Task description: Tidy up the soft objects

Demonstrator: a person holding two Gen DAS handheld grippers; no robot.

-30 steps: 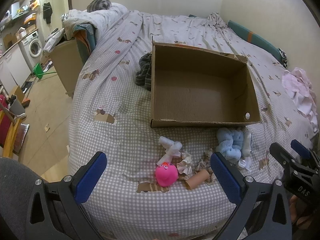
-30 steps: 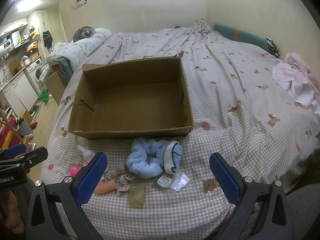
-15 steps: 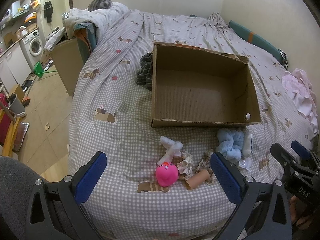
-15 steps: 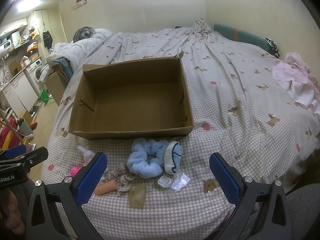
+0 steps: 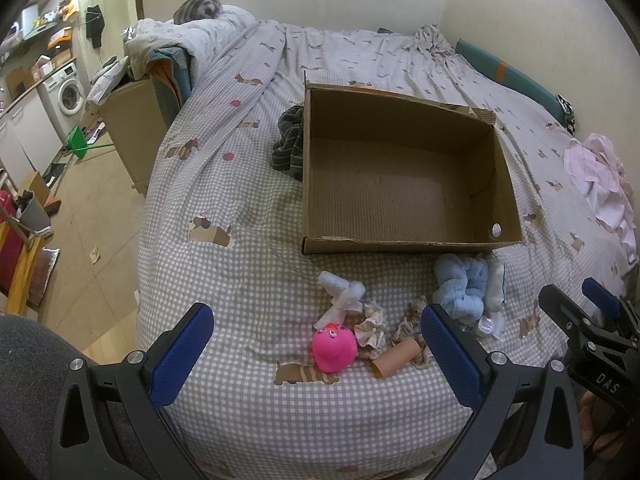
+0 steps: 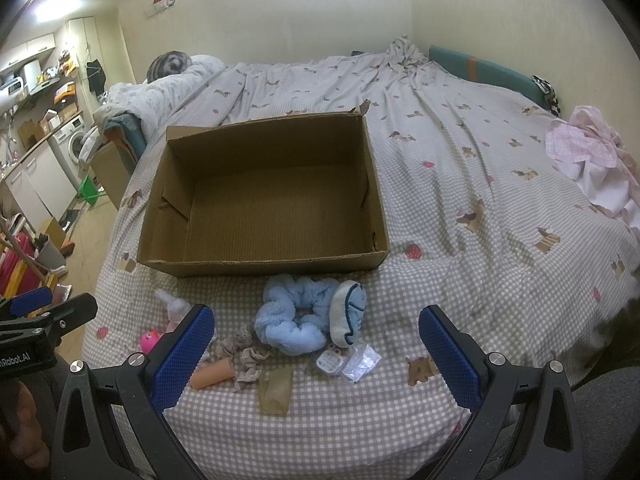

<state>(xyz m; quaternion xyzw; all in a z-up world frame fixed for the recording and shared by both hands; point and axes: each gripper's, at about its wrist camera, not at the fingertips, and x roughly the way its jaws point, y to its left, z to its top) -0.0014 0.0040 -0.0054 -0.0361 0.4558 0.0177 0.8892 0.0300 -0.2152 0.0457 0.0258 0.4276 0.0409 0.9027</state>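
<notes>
Hovering, both tongs spread and empty, left tongs and right tongs; nothing shifted over the last second, so sorting hasn't started. Soft items like the blue scrunchie and pink toy lie just ahead; empty cardboard box beyond.

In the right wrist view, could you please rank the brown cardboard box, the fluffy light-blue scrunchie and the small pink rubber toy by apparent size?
1. Brown cardboard box
2. Fluffy light-blue scrunchie
3. Small pink rubber toy, partly hidden behind the right gripper's finger.
</notes>
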